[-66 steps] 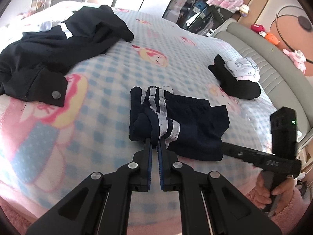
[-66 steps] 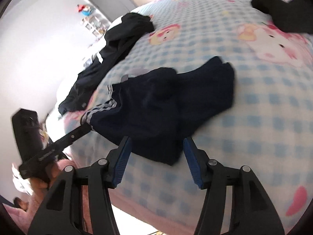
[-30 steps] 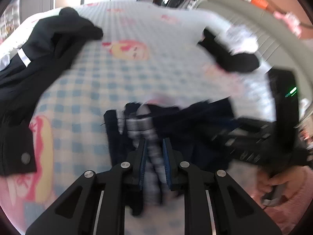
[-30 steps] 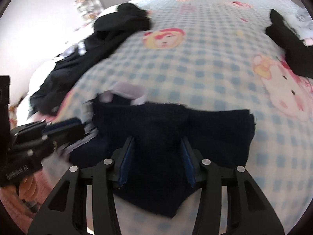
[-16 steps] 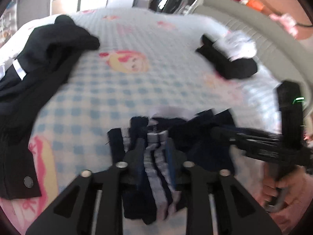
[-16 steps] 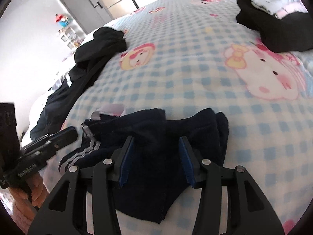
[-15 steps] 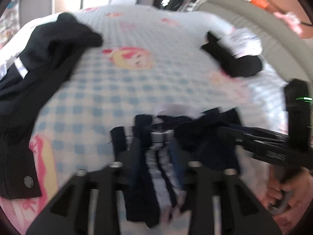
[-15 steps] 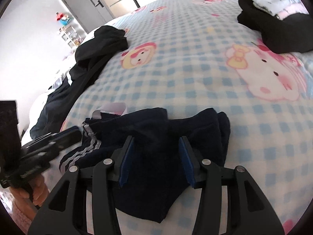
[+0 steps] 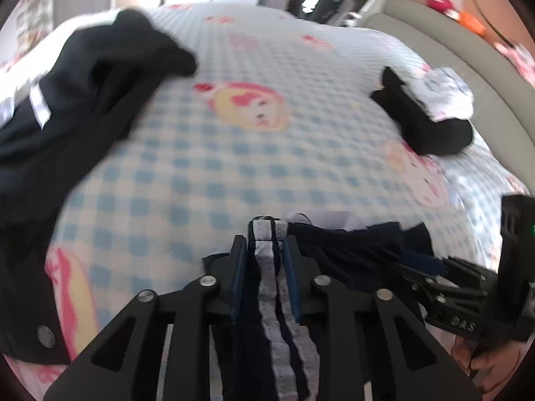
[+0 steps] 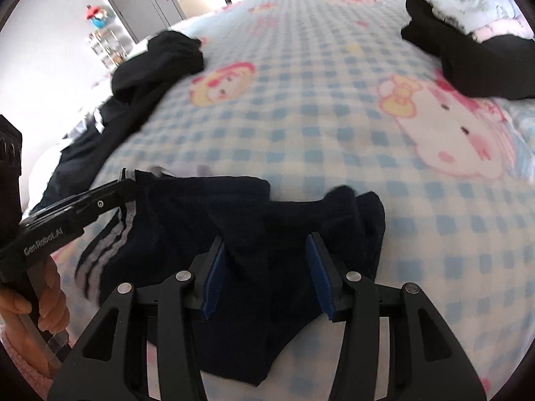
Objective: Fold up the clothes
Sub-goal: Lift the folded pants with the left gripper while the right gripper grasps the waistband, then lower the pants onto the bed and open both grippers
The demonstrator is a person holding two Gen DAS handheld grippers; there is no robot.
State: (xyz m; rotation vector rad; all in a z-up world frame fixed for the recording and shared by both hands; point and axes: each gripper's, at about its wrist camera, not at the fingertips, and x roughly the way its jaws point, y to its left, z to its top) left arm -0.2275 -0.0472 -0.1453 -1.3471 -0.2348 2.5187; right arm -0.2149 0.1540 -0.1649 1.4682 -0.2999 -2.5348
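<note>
Navy shorts (image 10: pixel 187 220) with white side stripes lie spread on the checkered bed near its front edge. My left gripper (image 9: pixel 265 239) is shut on the striped side of the shorts (image 9: pixel 351 244), and the striped band runs back between the fingers toward the camera. In the right wrist view the left gripper (image 10: pixel 127 185) shows at the shorts' left end. My right gripper (image 10: pixel 264 239) stands open low over the middle of the shorts, a raised fold of navy cloth lying between its blue pads (image 10: pixel 214 267). The right gripper (image 9: pixel 411 267) appears at the right of the left wrist view.
A black jacket (image 9: pixel 83 83) sprawls at the left of the bed. A folded black and white pile (image 9: pixel 431 117) sits at the far right by the grey padded headboard (image 9: pixel 451 43). A hand (image 10: pixel 46 297) holds the left gripper's handle.
The striped side has slid deeper between my left fingers and now hangs toward the camera. The shorts lie more spread out. The right gripper stays open over them.
</note>
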